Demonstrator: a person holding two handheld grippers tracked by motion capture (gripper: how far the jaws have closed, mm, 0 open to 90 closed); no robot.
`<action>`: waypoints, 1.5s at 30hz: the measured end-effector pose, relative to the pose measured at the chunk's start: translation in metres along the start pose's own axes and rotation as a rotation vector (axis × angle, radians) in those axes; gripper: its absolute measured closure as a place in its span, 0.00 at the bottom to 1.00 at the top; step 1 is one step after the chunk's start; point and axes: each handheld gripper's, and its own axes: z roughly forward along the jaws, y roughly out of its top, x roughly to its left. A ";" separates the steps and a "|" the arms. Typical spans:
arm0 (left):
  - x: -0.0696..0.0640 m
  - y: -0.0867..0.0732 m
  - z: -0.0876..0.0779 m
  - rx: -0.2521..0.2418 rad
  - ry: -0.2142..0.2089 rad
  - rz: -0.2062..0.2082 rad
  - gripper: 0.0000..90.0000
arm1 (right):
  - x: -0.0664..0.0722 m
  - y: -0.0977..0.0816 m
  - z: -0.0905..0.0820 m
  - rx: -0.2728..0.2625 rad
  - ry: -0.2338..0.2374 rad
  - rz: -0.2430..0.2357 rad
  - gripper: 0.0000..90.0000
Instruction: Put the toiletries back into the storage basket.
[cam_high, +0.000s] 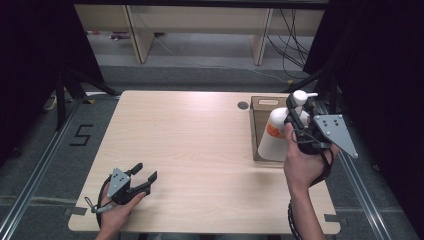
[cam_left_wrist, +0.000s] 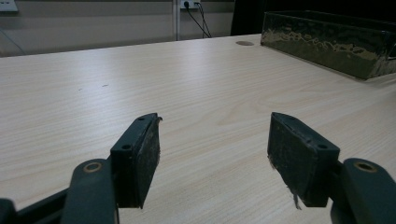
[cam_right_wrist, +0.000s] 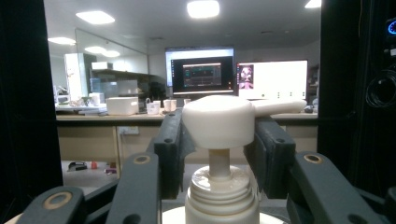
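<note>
A white pump bottle (cam_high: 274, 137) with an orange label hangs upright over the brown bin (cam_high: 255, 127) at the table's right side. My right gripper (cam_high: 298, 107) is shut on its pump head, a jaw pressing on each side. In the right gripper view the bottle's neck (cam_right_wrist: 222, 198) rises between the jaws of the right gripper (cam_right_wrist: 218, 123), and the spout points right. My left gripper (cam_high: 145, 171) rests on the table near the front left corner, open with nothing between its jaws. The left gripper view has the left gripper (cam_left_wrist: 215, 140) over bare wood.
The light wooden table (cam_high: 190, 135) stretches between the two hands. A round cable hole (cam_high: 243, 105) lies beside the bin's far left corner. The left gripper view shows the bin's long wall (cam_left_wrist: 327, 44) at the far right. Dark curtains flank the table.
</note>
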 end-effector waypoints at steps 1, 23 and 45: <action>0.000 0.000 0.000 0.000 0.000 0.000 0.38 | 0.000 0.000 0.001 -0.003 0.003 0.011 0.67; 0.000 0.000 0.000 -0.001 -0.001 -0.002 0.38 | -0.008 -0.005 0.015 -0.009 -0.006 -0.012 0.67; 0.001 0.000 0.000 -0.003 -0.003 -0.006 0.38 | -0.011 -0.008 0.034 0.017 -0.014 -0.012 0.67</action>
